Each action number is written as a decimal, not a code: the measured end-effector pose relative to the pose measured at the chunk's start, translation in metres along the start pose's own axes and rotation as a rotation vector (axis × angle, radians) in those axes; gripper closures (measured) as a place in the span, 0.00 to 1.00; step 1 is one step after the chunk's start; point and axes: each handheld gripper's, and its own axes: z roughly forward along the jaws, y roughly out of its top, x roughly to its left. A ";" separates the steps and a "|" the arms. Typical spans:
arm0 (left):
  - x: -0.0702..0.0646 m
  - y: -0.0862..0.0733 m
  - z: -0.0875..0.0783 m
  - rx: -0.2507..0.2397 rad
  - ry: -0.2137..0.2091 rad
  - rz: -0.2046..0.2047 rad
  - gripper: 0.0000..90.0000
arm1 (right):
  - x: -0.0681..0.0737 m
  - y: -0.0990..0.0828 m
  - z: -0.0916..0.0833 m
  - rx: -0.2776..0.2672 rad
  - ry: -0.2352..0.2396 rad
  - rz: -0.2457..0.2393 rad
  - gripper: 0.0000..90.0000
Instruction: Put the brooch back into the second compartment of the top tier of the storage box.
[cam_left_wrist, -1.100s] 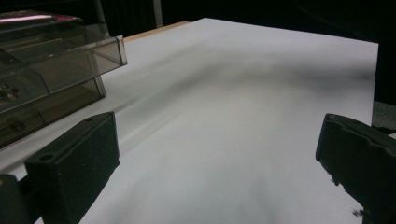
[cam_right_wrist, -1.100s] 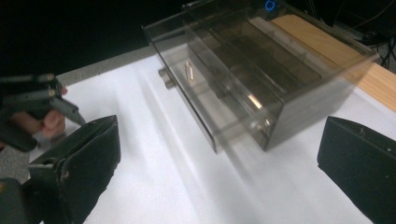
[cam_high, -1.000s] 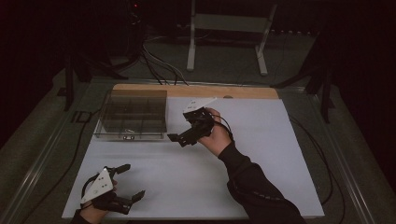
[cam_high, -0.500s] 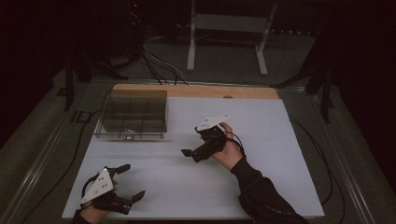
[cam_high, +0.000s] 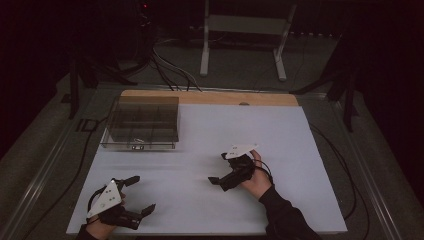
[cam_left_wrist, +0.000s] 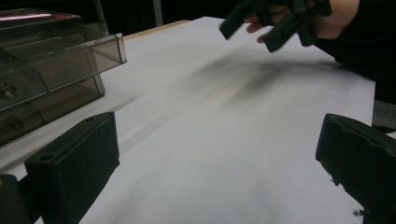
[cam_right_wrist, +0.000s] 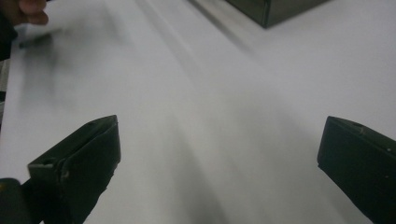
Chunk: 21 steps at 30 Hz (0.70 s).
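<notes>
Smoked-plastic organizer box (cam_high: 142, 124) sits far-left, so the empty right gripper (cam_high: 223, 173), jaws wide like the left gripper's (cam_high: 136, 196), should settle low and level on the near sheet.

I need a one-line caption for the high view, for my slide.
Two open black grippers, left gripper and right gripper, over a white table sheet beside a clear compartment box.

White table (cam_high: 210, 150); clear compartment box (cam_high: 141, 123) far-left.
</notes>
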 end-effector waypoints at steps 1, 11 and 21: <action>0.000 0.000 0.000 0.000 0.000 0.000 0.01 | 0.000 -0.004 -0.001 0.003 0.002 0.000 0.00; 0.000 0.000 0.000 0.003 0.002 0.002 0.01 | 0.003 -0.043 -0.021 0.009 -0.017 0.036 0.00; 0.000 0.000 -0.001 -0.001 0.004 0.002 0.01 | -0.002 -0.075 -0.058 -0.042 -0.065 0.076 0.00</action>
